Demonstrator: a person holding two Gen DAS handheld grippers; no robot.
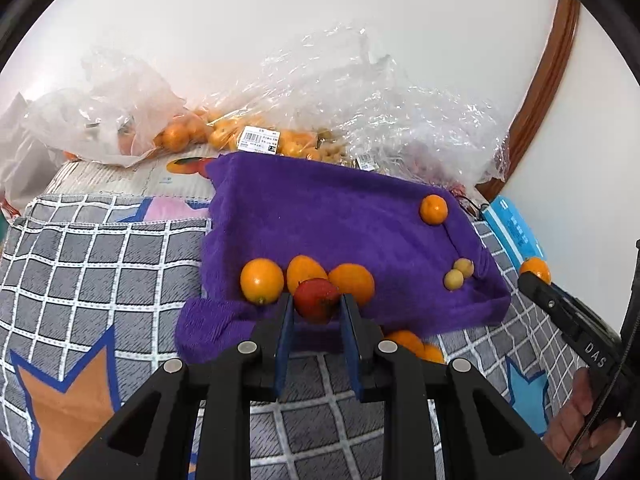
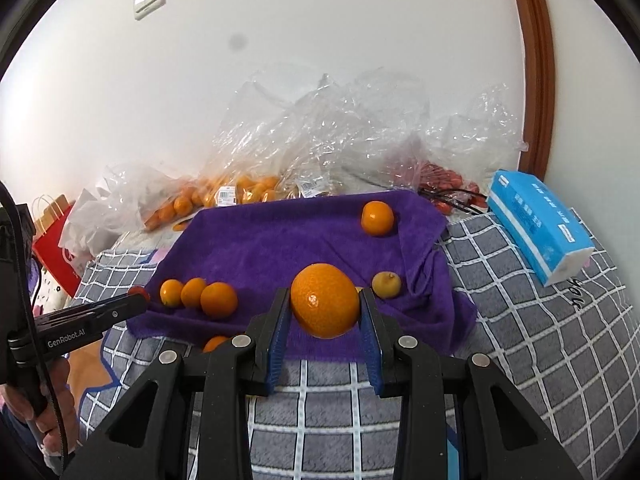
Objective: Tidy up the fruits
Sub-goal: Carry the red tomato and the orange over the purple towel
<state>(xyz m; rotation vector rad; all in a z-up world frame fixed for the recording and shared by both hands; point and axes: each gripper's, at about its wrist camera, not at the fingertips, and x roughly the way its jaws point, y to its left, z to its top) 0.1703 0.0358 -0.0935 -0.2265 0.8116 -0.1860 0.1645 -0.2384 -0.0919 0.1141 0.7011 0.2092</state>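
Left tongs (image 1: 316, 300): clamped on a red fruit (image 1: 315, 300) (small, roundish).
Right tongs (image 2: 325, 306): gripping an orange (image 2: 325, 306).
Row of oranges (image 2: 198, 294): on the purple towel (image 2: 280, 236), ten o'clock from right tongs; left tongs nearer.

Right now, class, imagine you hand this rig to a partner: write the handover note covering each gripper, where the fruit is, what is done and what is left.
Left gripper: shut on a small red fruit, held over the purple towel's near edge.
Right gripper: shut on a large orange, above the towel.
On the towel: three oranges in a row, one lone orange at the far right, small yellow fruits.
Done: the orange row is started.
Left: place both held fruits by kind; more fruit sits in the plastic bags behind, and some orange fruit lies off the towel's near edge.
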